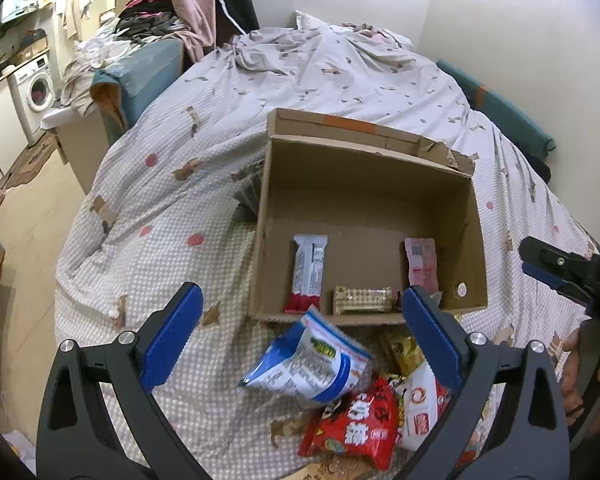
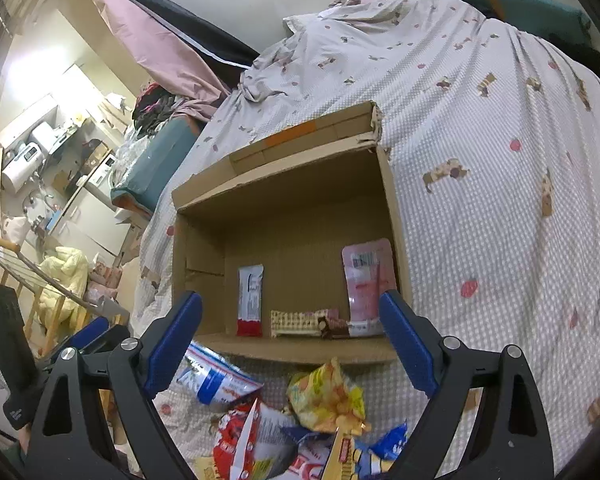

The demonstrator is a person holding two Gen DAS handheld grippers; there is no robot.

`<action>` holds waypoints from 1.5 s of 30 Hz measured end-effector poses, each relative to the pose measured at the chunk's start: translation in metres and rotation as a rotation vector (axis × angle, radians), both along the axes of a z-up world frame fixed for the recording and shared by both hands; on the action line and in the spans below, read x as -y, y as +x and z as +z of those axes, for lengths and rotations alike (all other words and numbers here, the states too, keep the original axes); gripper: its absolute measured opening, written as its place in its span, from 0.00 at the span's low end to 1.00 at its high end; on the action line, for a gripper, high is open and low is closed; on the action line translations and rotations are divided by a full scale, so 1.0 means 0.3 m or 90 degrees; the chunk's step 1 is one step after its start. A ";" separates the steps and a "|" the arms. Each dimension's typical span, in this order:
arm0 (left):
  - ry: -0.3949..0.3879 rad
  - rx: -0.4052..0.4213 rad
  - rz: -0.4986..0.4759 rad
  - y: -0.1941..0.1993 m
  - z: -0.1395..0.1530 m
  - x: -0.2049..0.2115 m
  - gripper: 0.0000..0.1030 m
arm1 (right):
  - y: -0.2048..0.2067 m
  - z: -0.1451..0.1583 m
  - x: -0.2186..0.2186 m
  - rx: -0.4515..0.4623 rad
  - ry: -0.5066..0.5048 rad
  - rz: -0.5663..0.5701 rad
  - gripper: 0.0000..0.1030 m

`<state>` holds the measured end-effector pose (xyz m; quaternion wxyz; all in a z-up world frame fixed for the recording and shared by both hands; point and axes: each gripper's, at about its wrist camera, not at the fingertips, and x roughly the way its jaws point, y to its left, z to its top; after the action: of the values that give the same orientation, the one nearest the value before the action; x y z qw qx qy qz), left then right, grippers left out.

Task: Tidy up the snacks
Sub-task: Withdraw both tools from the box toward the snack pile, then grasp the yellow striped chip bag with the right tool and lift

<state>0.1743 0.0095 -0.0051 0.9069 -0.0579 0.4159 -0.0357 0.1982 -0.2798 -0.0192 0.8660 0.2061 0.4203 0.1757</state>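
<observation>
I am looking along two hand-held grippers at a cardboard box (image 1: 364,184) on a bed covered by a checked sheet (image 1: 148,200). Both tools are empty: the left gripper (image 1: 302,334) has its blue pads spread wide apart with nothing pressed between them, and the right gripper (image 2: 290,338) stands equally wide and bare.

Three snacks already lie in the box along its near wall: a white and red bar (image 1: 307,274) standing lengthwise on the left, a small wafer bar (image 1: 362,299) lying crosswise in the middle, and a pink pouch (image 1: 421,266) on the right.

The loose snacks sit in a heap on the sheet just outside the near wall of the box, below and between my pads. Nearest the left gripper is a blue and white bag (image 1: 308,364), tilted, its long axis running diagonally from lower left to upper right. A red bag (image 1: 354,424) lies just beside it. Under the right gripper sits a crumpled yellow bag (image 2: 326,396).

I judge the left gripper better placed for the blue bag, the right for the yellow one; each must drop down and back toward me.
</observation>
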 end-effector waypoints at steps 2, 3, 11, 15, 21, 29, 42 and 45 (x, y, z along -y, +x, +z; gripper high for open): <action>-0.003 -0.004 0.003 -0.018 -0.002 -0.008 0.96 | -0.026 0.001 0.003 -0.001 0.003 -0.002 0.89; -0.003 -0.006 0.004 -0.026 -0.004 -0.010 0.96 | -0.040 0.001 0.003 -0.002 0.003 -0.003 0.89; 0.002 -0.013 0.000 -0.101 -0.008 -0.013 0.96 | -0.133 -0.005 -0.002 -0.011 0.008 0.001 0.89; 0.003 -0.026 -0.002 -0.132 -0.022 -0.016 0.96 | -0.176 -0.010 -0.006 -0.015 0.003 0.005 0.89; 0.003 -0.047 0.004 -0.182 -0.044 -0.021 0.96 | -0.225 -0.033 0.011 -0.030 -0.008 -0.005 0.89; -0.001 -0.101 0.032 -0.197 -0.109 -0.052 0.96 | -0.236 -0.118 0.108 -0.100 -0.031 -0.041 0.89; -0.029 -0.135 0.041 -0.173 -0.146 -0.057 0.96 | -0.165 -0.406 -0.025 -0.334 -0.118 0.049 0.89; -0.035 -0.143 0.043 -0.168 -0.154 -0.065 0.96 | -0.157 -0.419 -0.035 -0.335 -0.146 0.044 0.89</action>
<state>0.1240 0.0289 -0.0514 0.8533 -0.1004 0.5116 -0.0103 0.1512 -0.2691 -0.1450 0.7383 0.1307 0.6546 0.0970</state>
